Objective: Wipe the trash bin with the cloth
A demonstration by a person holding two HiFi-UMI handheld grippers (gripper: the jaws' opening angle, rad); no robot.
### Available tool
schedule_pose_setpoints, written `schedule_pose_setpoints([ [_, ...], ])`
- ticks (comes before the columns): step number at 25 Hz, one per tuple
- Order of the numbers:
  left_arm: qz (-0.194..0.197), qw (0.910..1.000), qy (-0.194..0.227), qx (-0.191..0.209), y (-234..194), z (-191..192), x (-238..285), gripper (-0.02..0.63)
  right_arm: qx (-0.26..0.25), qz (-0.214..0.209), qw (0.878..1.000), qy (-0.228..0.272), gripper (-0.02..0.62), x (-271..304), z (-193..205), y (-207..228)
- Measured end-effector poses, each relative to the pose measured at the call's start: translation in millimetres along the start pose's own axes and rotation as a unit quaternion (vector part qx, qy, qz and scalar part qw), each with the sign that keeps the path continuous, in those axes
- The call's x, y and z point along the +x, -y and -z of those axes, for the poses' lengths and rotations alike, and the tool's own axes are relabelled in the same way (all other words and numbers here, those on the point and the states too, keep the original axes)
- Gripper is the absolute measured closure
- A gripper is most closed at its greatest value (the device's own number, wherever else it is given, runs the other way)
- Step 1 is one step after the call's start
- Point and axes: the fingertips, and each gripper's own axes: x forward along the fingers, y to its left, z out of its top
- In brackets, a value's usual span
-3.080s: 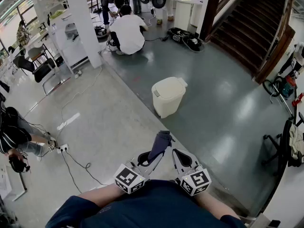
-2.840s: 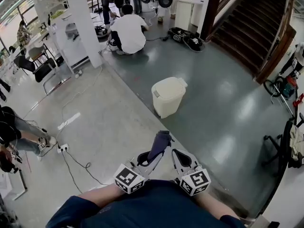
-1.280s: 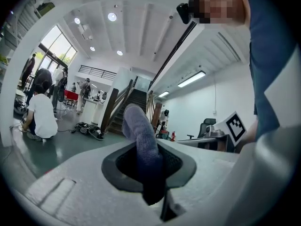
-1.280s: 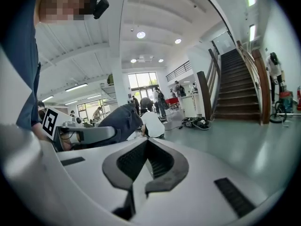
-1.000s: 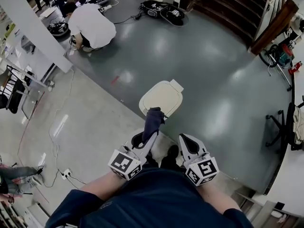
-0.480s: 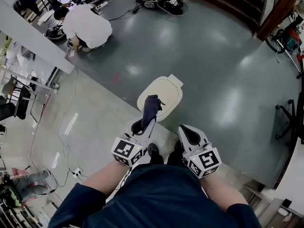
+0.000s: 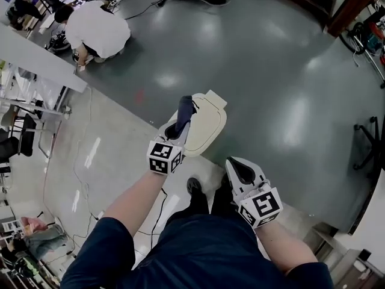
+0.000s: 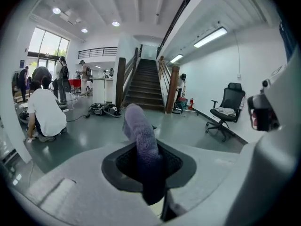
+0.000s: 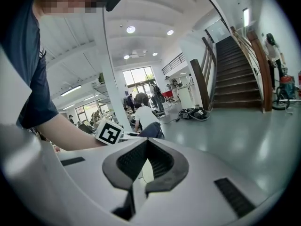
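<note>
**Hovering Over the Lid, Cloth in Hand**

Pinching the one dark cloth [image 7: 184,109] at its lower end, the left tongs [image 7: 176,131] are hanging over the near edge of the single cream trash bin [image 7: 206,123]. The bin is standing on the floor just ahead of the person's feet. In the left gripper view the cloth [image 8: 141,146] is rising upright from between the closed jaws. In the head view its long axis is running from about 6 to 12 o'clock, with the free end leaning over the lid. Whether it is touching the lid cannot be told.

The bin's lid is lying at roughly 3 o'clock from the cloth's tip, so the left hand is judged the nearer for a first stroke. The right tongs [image 7: 234,168], pressed together on nothing, are waiting with the bin at their 11 o'clock.

Count: one bin, one cloth, two tongs.
</note>
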Motion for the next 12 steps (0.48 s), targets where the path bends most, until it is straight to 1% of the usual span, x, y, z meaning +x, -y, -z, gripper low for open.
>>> schedule_pose_setpoints([
  [6,-0.013,0.9975,-0.064,0.027,-29,33,75,0.554,0.016,0.012,1.000,-0.016,0.591,-3,17,23],
  [9,-0.019,0.9939,-0.095,0.053,-40,49,104,0.554,0.025,0.020,0.999,-0.025,0.591,-6,30,32],
  [12,-0.030,0.9886,-0.131,0.067,-55,70,127,0.554,0.030,0.026,0.999,-0.033,0.591,-9,38,39],
])
